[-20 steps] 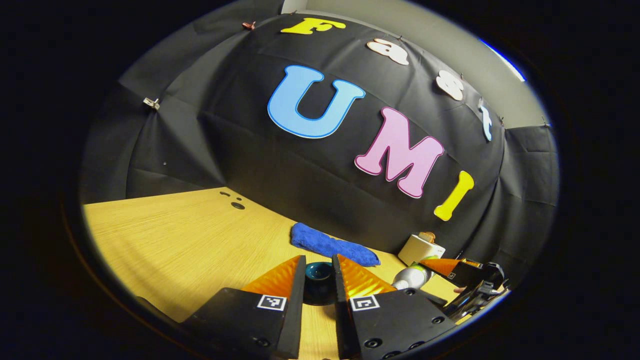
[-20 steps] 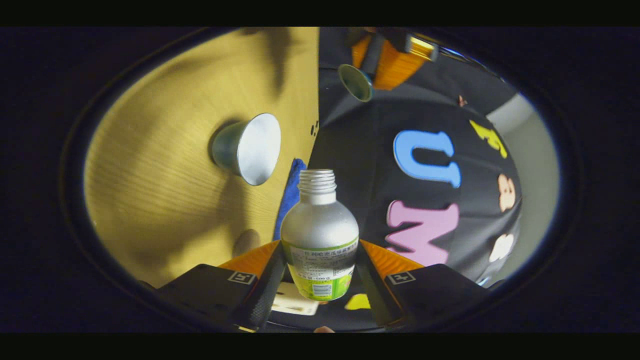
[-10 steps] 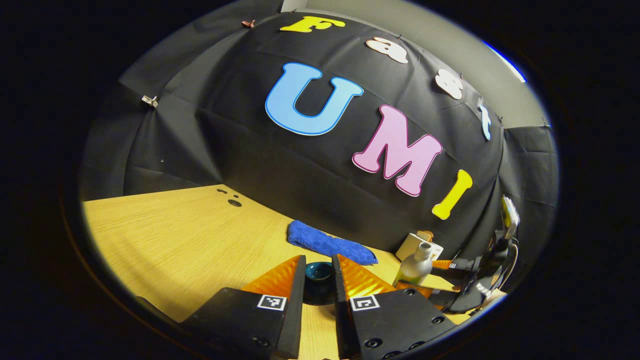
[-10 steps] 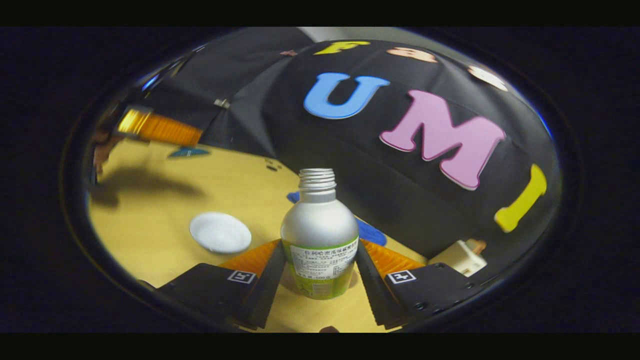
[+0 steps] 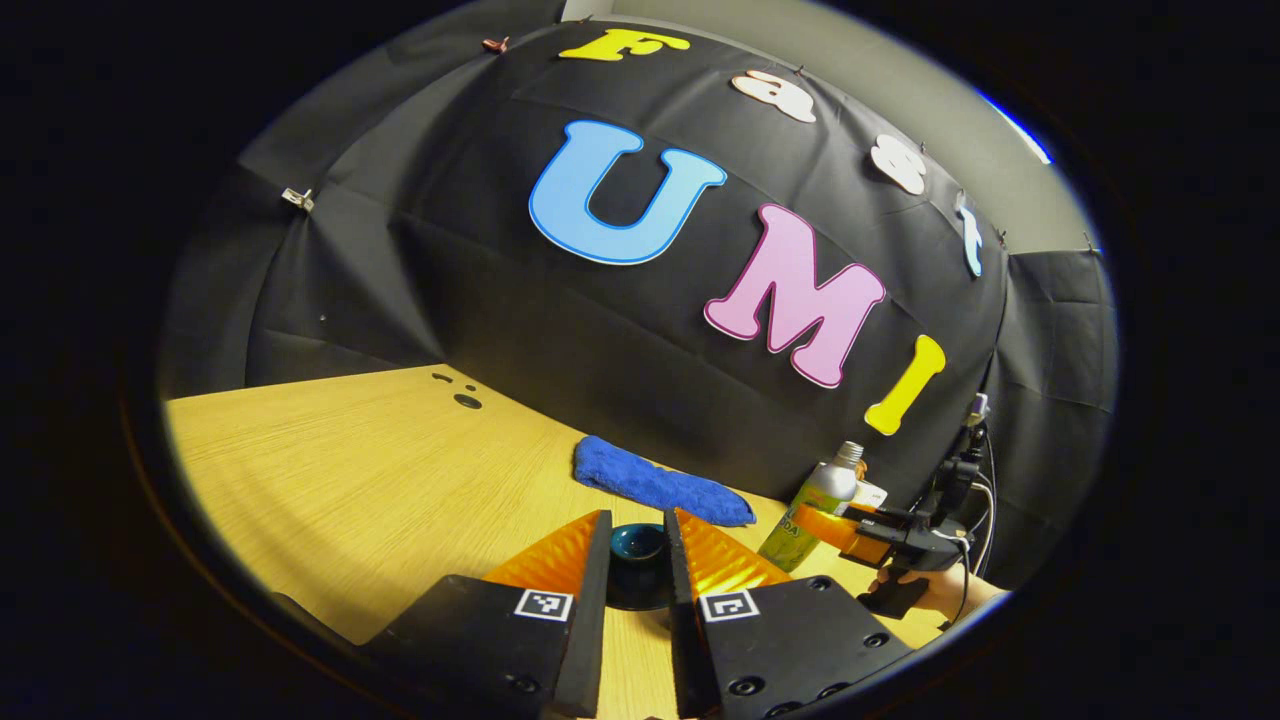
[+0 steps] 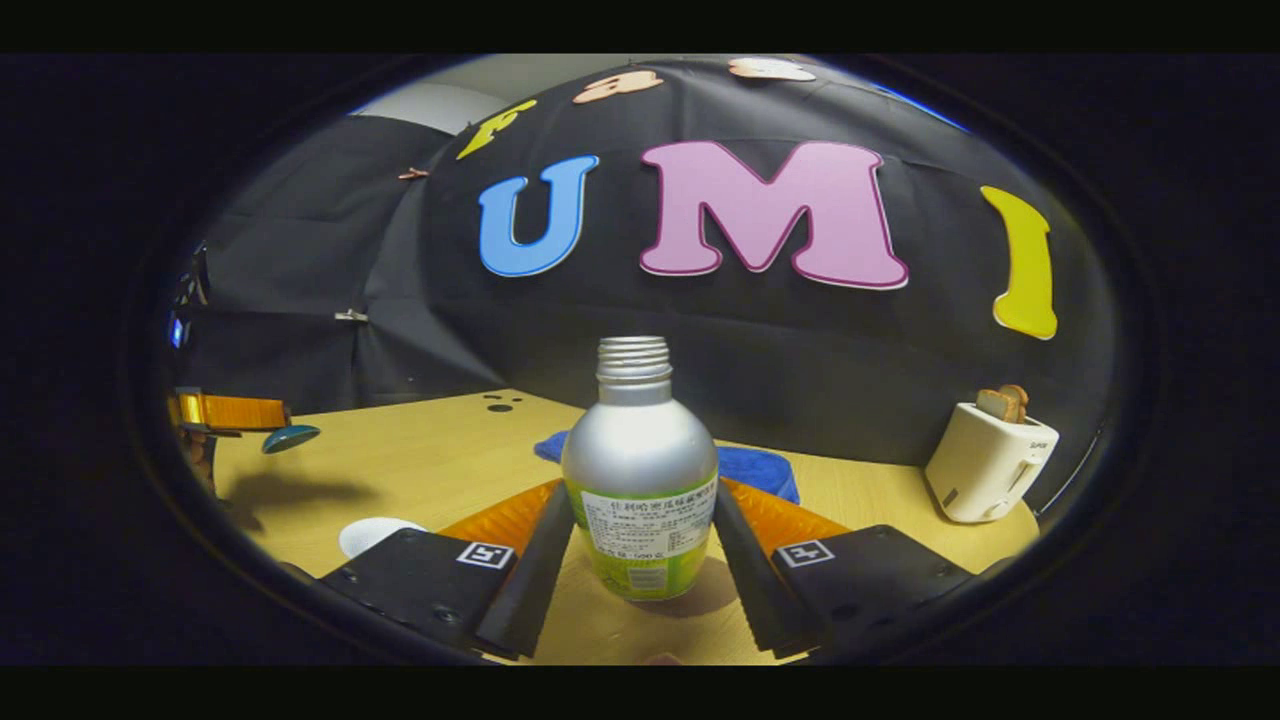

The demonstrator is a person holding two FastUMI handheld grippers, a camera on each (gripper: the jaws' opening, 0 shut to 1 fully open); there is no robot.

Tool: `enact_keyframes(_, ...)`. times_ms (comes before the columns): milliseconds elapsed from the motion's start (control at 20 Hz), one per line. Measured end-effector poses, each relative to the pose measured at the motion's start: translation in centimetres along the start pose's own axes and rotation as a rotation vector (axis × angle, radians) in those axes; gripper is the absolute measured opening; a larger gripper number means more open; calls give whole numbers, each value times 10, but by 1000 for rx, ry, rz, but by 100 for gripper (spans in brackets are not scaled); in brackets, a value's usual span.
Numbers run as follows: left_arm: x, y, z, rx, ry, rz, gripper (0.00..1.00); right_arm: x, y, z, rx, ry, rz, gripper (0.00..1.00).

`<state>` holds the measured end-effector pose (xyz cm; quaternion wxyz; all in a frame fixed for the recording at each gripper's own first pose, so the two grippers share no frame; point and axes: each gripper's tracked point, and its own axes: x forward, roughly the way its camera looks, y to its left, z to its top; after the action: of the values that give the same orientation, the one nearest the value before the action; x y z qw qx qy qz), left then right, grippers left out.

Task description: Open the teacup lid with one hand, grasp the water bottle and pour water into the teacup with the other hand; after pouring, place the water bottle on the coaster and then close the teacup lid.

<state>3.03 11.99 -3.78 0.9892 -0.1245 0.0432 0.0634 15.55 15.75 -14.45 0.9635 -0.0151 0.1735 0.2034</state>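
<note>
In the left gripper view, the left tongs [image 5: 637, 548] are seen at the bottom, nearly closed, and the dark teal teacup lid [image 5: 638, 545] is held between the two orange fingers, above the wooden bench [image 5: 380, 470]. A folded blue cloth [image 5: 660, 483] is laid on the bench close to the black wall. To the right, the water bottle [image 5: 812, 503] is seen upright and slightly tilted, gripped by the right tongs [image 5: 835, 525], and a hand [image 5: 945, 592] is seen under that gripper. In the right gripper view, the water bottle [image 6: 640, 475] is held upright between both fingers of the right tongs [image 6: 640, 545], which are closed on its lower, labelled part; its mouth is open, without a cap. Its base is seen just above the bench [image 6: 430, 465], where a shadow is cast. The white inside of the teacup [image 6: 375, 533] is partly seen at the lower left. Farther left, the left tongs [image 6: 270, 428] are seen with the teacup lid [image 6: 291, 437] at the tips. A white toaster [image 6: 985, 462] is placed at the right, and the blue cloth [image 6: 745, 465] is behind the bottle.
</note>
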Motion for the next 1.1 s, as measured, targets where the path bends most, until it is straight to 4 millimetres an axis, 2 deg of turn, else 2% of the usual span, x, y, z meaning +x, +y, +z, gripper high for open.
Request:
enact_keyframes(100, -1, 1, 1, -2, -2, 1, 32, 4, -8, -5, 7, -6, -21, 80)
enact_keyframes(150, 0, 1, 1, -2, -3, 3, 35, 6, -12, -9, 19, -5, -28, 80)
enact_keyframes(250, -1, 2, 1, -3, -2, 4, 32, 9, -18, -14, 43, 4, -47, 80)
enact_keyframes(350, -1, 1, 1, -2, -2, 3, 35, 12, -21, -19, 68, 11, -56, 80)
enact_keyframes(400, -1, 2, 1, -1, -3, 3, 32, 12, -24, -22, 80, 17, -59, 80)
enact_keyframes(500, -1, 1, 1, -1, -3, 3, 35, 15, -28, -28, 91, 28, -65, 80)
enact_keyframes(600, 0, 1, -1, -5, 1, 2, 32, 14, -29, -31, 89, 37, -80, 80)
enact_keyframes(650, -1, 2, 0, -6, 1, 2, 35, 14, -30, -35, 92, 46, -88, 80)
enact_keyframes(700, -1, 2, -1, -5, 0, 3, 32, 12, -32, -34, 106, 42, -91, 80)
enact_keyframes(850, -1, 3, 2, -4, -4, 4, 32, 13, -37, -39, 132, 49, -100, 78)
enact_keyframes(900, -1, 2, 0, -4, -3, 3, 32, 12, -39, -42, 140, 58, -104, 83)
enact_keyframes(950, -1, 2, 1, -4, -3, 2, 32, 10, -39, -46, 155, 65, -103, 83)
enact_keyframes(1000, -1, 1, 0, -5, -3, 2, 32, 9, -38, -47, 172, 67, -99, 92)
enact_keyframes(1100, 0, -2, 0, -8, -2, -6, 32, 4, -38, -47, 204, 70, -94, 98)
